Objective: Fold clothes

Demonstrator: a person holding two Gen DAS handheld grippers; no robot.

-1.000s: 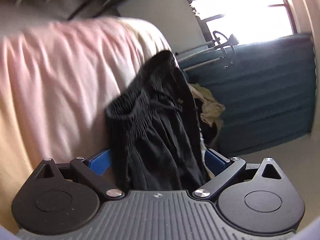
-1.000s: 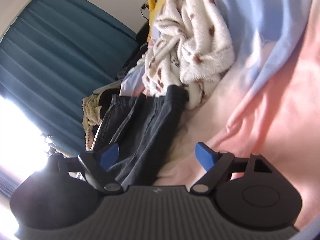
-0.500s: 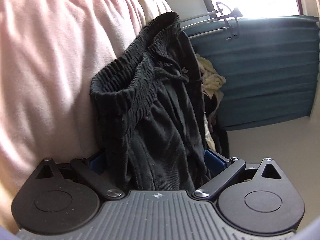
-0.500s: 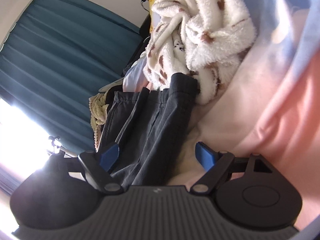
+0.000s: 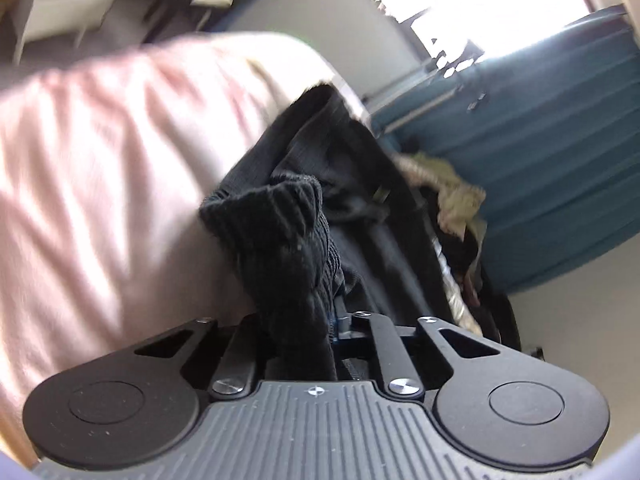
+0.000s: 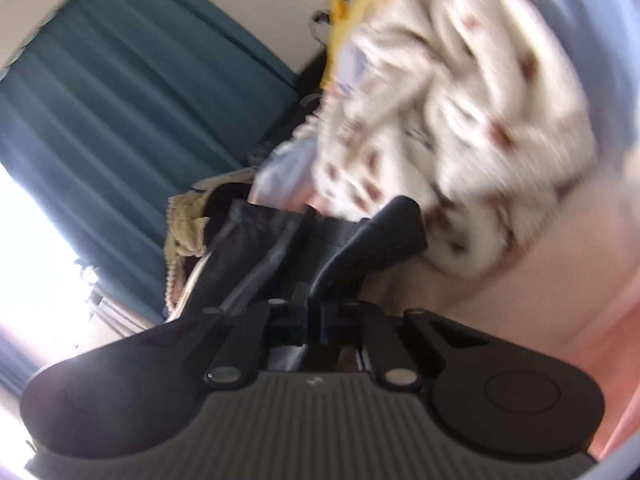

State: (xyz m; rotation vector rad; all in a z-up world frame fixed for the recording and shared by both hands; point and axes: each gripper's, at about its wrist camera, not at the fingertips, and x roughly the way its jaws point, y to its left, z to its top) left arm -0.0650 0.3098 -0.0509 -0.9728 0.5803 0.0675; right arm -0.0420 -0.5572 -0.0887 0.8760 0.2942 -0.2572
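Item: black shorts, dark fabric with a ribbed elastic waistband and a drawstring. Location: lying on a bed covered by a pink sheet, near its edge, stretched between the two claws. In the right wrist view the same garment shows long flat creases and one corner lifted off the bed.

Left claw: pressed together, pinching a bunched fold of the ribbed waistband, which rises in a hump just above the fingers. The pads themselves are hidden under the cloth.

Right claw: pressed together, pinching the near edge of the shorts; a fold of fabric runs up from between the fingers toward the raised corner.

Surroundings, left wrist view: teal curtain at right beneath a bright window; a pale yellowish garment heaped beyond the shorts, beside the bed edge; pale furniture at top left, too blurred to identify.

Surroundings, right wrist view: white fleece blanket with brown spots, crumpled on the bed, touching the far end of the shorts; a light blue cloth at upper right; a yellow item behind the fleece, kind unclear; the teal curtain at left; a cream knitted piece left of the shorts.

Condition: both views carry motion blur.
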